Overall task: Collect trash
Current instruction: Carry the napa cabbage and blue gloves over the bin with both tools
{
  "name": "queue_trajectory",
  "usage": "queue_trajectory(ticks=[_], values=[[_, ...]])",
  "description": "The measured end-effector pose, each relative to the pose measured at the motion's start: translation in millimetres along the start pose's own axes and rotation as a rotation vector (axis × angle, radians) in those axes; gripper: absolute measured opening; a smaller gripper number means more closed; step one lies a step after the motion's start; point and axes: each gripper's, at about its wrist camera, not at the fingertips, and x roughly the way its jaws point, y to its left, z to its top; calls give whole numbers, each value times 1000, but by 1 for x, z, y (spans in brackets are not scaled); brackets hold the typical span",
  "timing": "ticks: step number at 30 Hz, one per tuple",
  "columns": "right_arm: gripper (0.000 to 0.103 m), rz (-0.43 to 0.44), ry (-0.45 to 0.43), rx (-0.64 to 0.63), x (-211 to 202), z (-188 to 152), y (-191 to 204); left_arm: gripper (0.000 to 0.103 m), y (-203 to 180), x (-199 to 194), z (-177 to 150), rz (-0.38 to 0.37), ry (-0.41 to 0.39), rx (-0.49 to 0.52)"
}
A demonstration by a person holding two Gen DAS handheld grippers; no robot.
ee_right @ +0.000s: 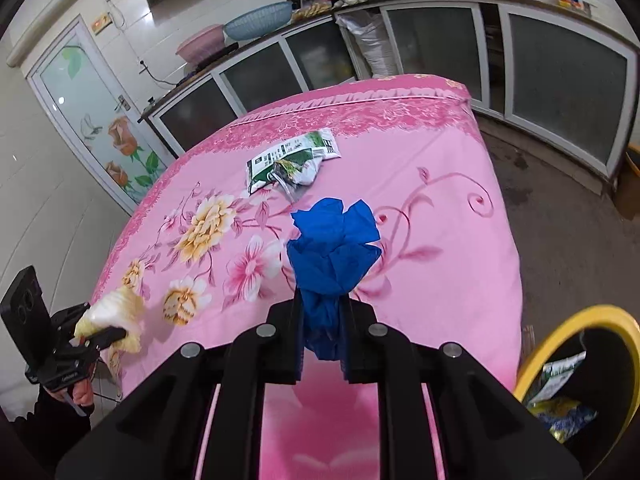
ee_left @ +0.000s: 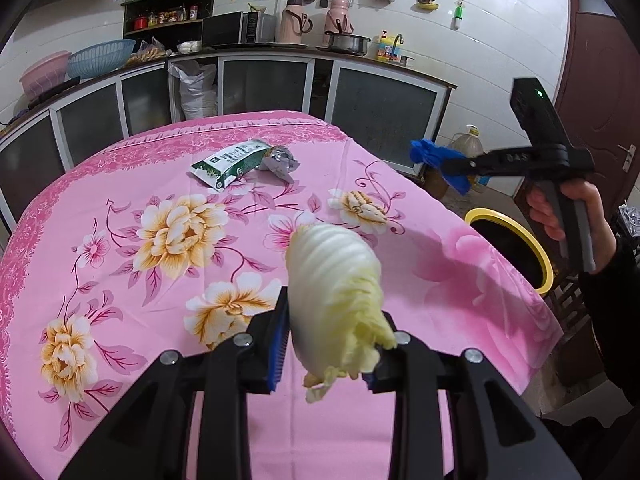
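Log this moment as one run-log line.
left gripper: shut on cabbage leaf | right gripper: shut on blue glove | wrapper: on table

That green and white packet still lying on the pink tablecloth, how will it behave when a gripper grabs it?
The green and white packet looks torn open and crumpled flat, so probably light and floppy, likely to bend in a pinch. Its torn end shows shiny foil, so it may be somewhat slippery. Lying flat on the tablecloth, it seems unlikely to roll.

Both views are evenly and fairly brightly lit from overhead, with small glare spots on the glossy white wall tiles [ee_left: 480, 20]. Shadows on the pink floral cloth [ee_left: 160, 300] are soft. Fisheye bending curves the edges, corners fall black, and detail stays sharp at centre.
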Motion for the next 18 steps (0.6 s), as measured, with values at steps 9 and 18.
queue_trajectory(ticks=[9,18], values=[[13,5,-41,59,-48,-42,-21,27,-32,3,14,-44,-13,28],[13,-51,-97,145,-98,-79,-61,27,-87,22,36,-107,-23,110]])
